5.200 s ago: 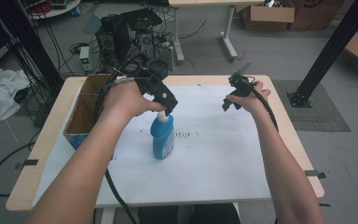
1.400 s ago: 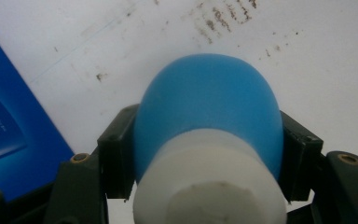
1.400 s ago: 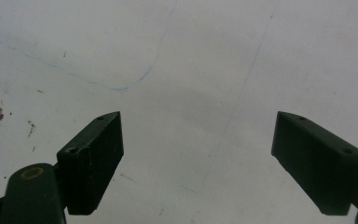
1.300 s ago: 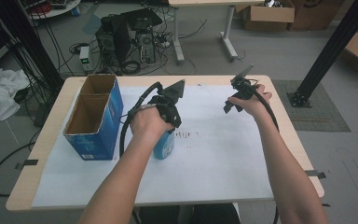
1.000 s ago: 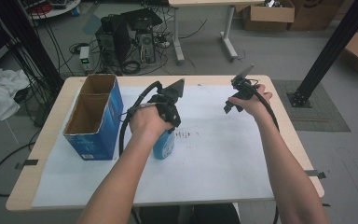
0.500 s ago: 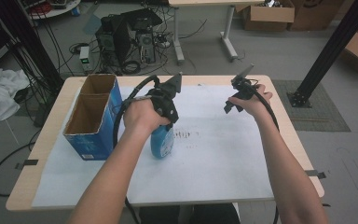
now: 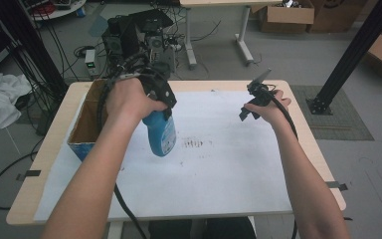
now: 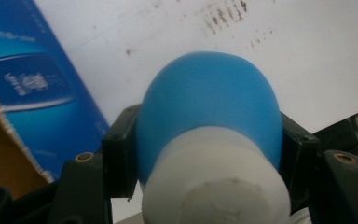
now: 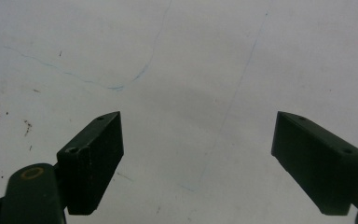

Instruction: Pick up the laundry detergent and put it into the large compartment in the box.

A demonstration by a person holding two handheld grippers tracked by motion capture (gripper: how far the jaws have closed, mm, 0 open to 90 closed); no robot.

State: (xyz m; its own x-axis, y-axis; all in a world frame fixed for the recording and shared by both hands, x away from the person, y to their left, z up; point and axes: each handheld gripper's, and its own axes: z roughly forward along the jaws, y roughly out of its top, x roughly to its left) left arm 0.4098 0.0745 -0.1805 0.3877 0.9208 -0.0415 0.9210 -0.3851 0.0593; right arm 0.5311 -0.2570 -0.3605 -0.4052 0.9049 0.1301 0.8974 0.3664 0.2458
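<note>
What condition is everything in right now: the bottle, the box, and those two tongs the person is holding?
Blue bottle: lifted off the table, tilted, white cap on.
Blue box: open at the top, standing on the table.
Left tongs: shut on the blue bottle.
Right tongs: open, holding nothing, above the white sheet.

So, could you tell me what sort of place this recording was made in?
Probably a lab or workshop: computer equipment with tangled cables on the grey floor, cardboard boxes beyond a second desk, and a paper-covered table.
</note>
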